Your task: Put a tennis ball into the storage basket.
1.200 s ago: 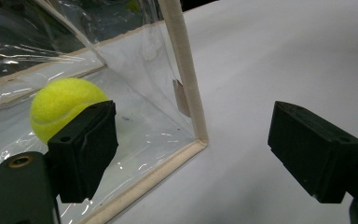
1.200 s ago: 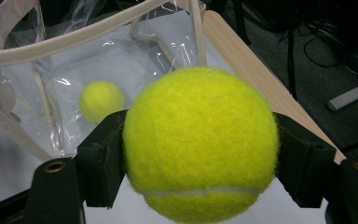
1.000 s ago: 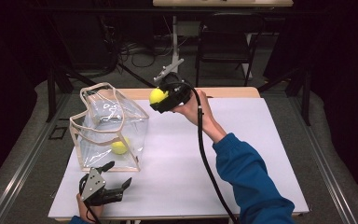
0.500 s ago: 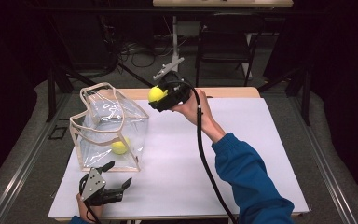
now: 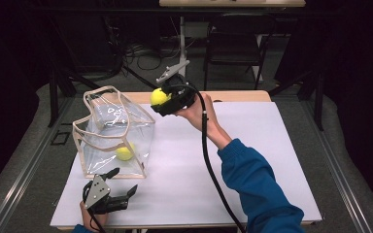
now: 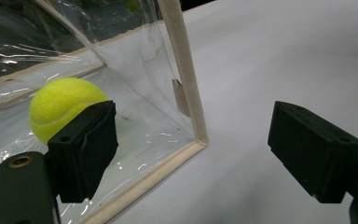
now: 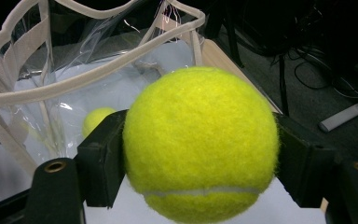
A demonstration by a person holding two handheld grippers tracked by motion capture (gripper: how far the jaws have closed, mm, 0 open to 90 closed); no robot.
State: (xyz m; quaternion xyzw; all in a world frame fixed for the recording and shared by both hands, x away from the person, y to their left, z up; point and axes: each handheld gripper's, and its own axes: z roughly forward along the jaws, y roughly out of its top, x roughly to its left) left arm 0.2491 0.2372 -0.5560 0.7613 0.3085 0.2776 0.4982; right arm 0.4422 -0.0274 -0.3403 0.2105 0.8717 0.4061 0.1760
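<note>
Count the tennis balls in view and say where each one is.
2. One tennis ball is clamped in the right gripper beside the clear bag; the other ball lies inside the bag.

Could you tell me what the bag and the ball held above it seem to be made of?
Bag: apparently clear, glossy plastic film, creased with glare; beige trim looks like woven fabric. Ball: fuzzy yellow felt with a pale seam, likely a tennis ball.
</note>
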